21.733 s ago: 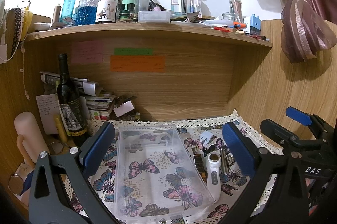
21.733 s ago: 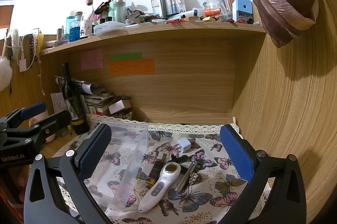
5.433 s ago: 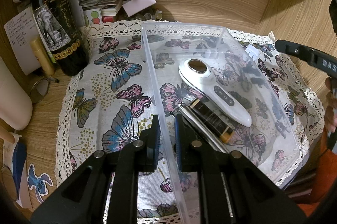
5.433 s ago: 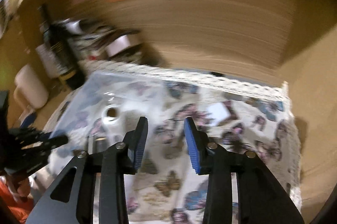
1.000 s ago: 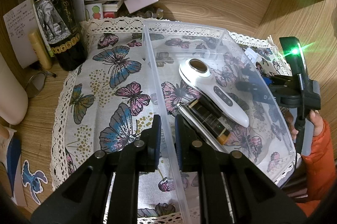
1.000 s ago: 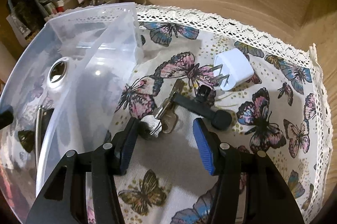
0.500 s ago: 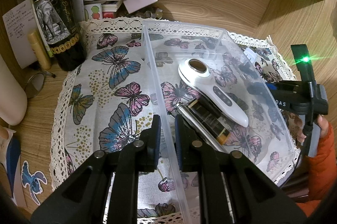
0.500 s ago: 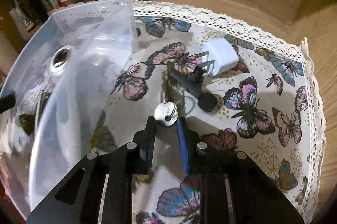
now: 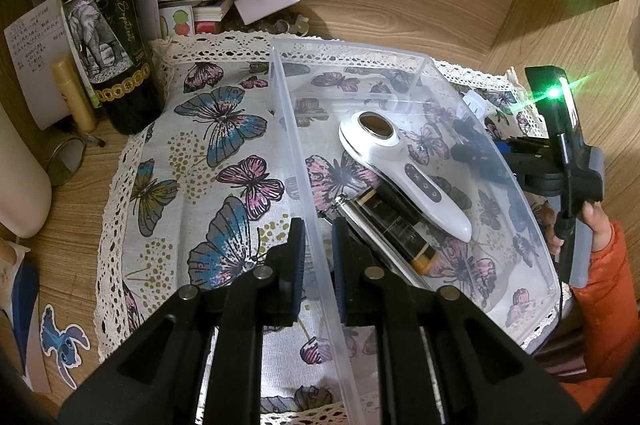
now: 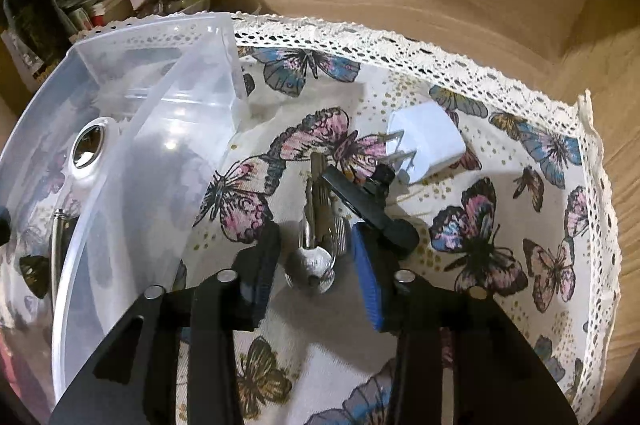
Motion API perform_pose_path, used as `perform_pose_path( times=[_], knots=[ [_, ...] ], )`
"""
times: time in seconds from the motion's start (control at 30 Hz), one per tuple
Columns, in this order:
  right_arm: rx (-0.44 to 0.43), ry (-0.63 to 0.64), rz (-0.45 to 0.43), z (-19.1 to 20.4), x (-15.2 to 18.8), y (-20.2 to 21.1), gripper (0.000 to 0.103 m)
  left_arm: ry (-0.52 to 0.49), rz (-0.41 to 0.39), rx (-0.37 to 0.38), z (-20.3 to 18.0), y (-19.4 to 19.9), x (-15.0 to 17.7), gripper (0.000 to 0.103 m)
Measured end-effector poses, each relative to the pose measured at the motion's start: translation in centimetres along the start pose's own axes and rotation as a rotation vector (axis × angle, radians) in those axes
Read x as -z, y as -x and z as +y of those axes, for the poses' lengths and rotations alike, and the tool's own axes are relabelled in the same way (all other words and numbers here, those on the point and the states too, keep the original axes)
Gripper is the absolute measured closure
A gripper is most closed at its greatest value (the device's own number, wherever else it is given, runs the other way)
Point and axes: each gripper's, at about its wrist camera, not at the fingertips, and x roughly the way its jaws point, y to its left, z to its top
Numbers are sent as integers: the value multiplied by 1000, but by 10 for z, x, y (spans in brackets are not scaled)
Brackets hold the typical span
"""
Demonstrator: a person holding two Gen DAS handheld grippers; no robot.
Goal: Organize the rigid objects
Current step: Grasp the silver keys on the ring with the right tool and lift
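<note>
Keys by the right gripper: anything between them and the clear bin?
Only the clear bin's own side wall; bare cloth up to it. The keys sit between the right gripper's opening jaws. A black clip lies against them.

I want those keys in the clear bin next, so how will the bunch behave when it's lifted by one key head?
The keys are probably stiff singly, but joined they would likely dangle and swing. Their shiny metal may slip between the right tool pads, now opening around the round head. The black tag lying across them could drag along.
</note>
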Motion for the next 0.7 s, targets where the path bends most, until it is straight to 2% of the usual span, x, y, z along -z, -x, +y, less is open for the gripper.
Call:
perform_pose_path(
  times=[0.3, 0.53, 0.7],
  knots=[
    [0, -16, -40, 7, 18, 24, 81, -1, 1, 0, 1, 0, 0, 91],
    [8, -12, -167, 8, 24, 78, 81, 0, 0, 3, 2, 0, 0, 91],
    [2, -7, -242, 18, 12, 106, 81, 5, 1, 11, 3, 0, -1, 91]
  ],
)
